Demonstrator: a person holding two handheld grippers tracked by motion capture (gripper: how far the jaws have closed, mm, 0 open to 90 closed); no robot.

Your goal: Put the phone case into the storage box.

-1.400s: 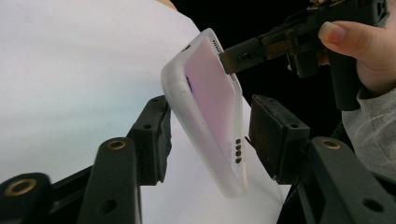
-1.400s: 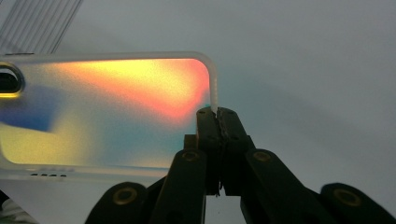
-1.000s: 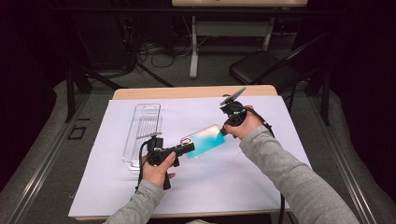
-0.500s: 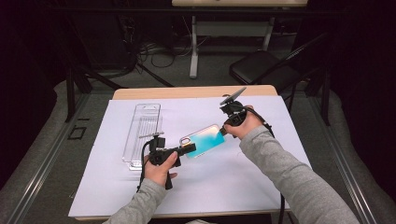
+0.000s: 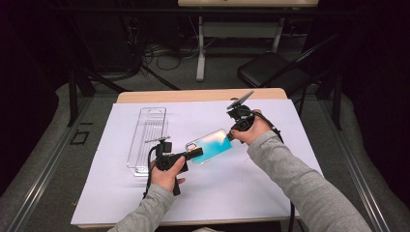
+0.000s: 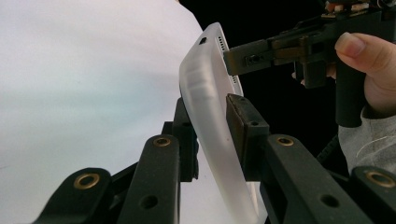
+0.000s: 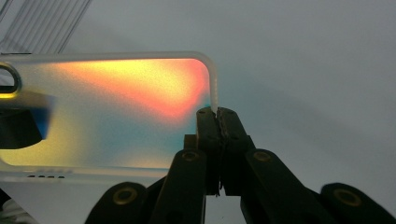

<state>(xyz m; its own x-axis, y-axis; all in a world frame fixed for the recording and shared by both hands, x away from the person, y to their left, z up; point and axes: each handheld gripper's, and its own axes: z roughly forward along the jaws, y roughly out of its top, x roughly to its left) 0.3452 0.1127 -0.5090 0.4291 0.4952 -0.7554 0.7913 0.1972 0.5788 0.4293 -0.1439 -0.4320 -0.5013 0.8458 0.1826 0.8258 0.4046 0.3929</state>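
A person sits at a table (image 5: 145, 95) covered with a white sheet (image 5: 232, 188), holding 1 two-jaw gripper in each hand. Between the 2 grippers hangs a phone case (image 5: 211, 146), lifted off the sheet near the middle of the table and tilted, its far end higher toward the person's right.

The left gripper (image 5: 197, 153) clamps the near, lower end of the case. In the left gripper view its 2 black jaws stand on either side of the case's frosted edge (image 6: 210, 121), pressed against it, so this gripper is closed on the case. The same view shows the other gripper (image 6: 233, 58) reaching in from the upper right and meeting the case's upper end, with the right hand (image 6: 373, 70) behind it.

The right gripper (image 7: 217, 114) pinches the rim of the case at 1 corner; in the right gripper view its jaws are drawn almost together with only the thin translucent edge between them. From this side the case's back (image 7: 116, 107) shimmers orange, yellow and teal (an iridescent finish), while in the high view it looks pale teal.

A clear plastic tray (image 5: 147, 137) lies on the sheet to the left of the case, just beyond the left hand (image 5: 167, 171). Both forearms wear grey sleeves (image 5: 295, 179).
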